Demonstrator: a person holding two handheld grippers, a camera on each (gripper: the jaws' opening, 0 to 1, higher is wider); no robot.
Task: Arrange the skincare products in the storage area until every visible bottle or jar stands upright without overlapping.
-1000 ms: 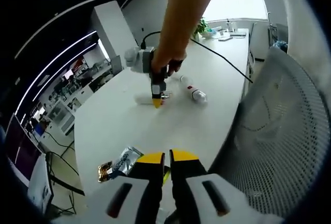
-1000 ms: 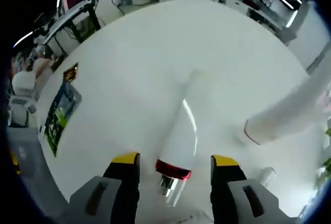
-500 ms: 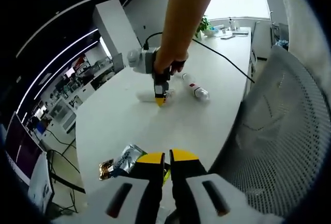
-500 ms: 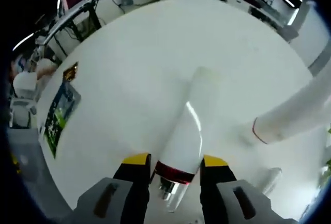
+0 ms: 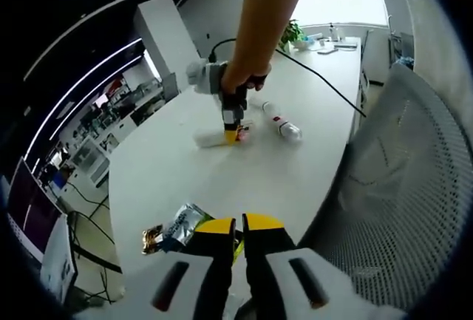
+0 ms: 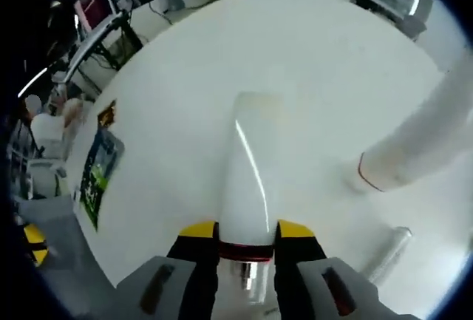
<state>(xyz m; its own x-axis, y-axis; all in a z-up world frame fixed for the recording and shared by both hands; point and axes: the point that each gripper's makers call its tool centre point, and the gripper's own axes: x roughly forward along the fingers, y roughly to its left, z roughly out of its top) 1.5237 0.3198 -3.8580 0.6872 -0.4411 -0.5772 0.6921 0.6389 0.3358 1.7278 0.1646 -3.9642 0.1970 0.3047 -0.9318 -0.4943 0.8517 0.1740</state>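
A white tube with a red band and a clear cap lies on the white table, pointing away from me. My right gripper is shut on it at the red band. A second white tube lies to its right, with a small clear bottle near it. In the left gripper view a hand holds the right gripper down on the white tube, and a white bottle with a red band lies just beyond. My left gripper hangs shut over the table's near edge, holding nothing.
Snack packets lie by the left gripper's tips, and they lie at the table's left side as green and dark packets. A black cable crosses the table. A grey mesh chair stands to the right. A plant sits at the far end.
The right gripper's jaws went from open on either side of the white tube to shut on its red band. The left gripper has kept still.
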